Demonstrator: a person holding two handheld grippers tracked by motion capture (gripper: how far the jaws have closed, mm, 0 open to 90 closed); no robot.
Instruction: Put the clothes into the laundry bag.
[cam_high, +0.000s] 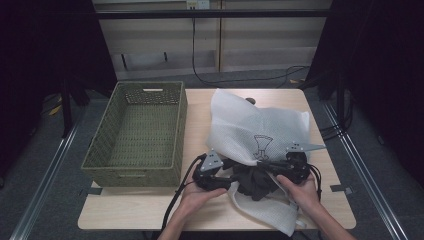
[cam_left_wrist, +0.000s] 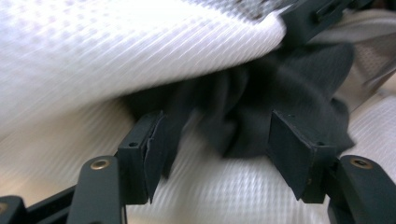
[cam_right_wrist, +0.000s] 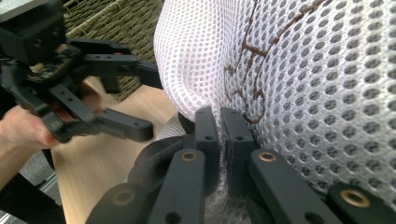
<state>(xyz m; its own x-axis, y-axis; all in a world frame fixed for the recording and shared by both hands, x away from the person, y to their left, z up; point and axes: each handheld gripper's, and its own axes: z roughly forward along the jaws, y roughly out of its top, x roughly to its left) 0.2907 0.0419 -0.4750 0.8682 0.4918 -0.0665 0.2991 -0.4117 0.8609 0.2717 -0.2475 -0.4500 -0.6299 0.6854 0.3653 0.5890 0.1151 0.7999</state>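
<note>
A white mesh bag (cam_high: 260, 125) with a brown printed figure lies on the wooden table (cam_high: 145, 205), its mouth toward me. A dark cloth (cam_high: 252, 181) sits bunched at that mouth, partly under the mesh. My left gripper (cam_high: 229, 180) stands open at the cloth's left side. In the left gripper view its jaws (cam_left_wrist: 217, 135) are apart, with a fold of the dark cloth (cam_left_wrist: 261, 93) just ahead between them and the bag (cam_left_wrist: 116, 46) draped above. My right gripper (cam_right_wrist: 219, 123) is shut on the bag's (cam_right_wrist: 303, 70) mesh edge above the cloth (cam_right_wrist: 154, 158).
A green woven basket (cam_high: 100, 150) stands on the table's left half, beside the bag; its wall (cam_right_wrist: 116, 18) is behind my left gripper (cam_right_wrist: 154, 105) in the right gripper view. Bare tabletop runs along the front left edge. Cables trail on the floor beyond the table.
</note>
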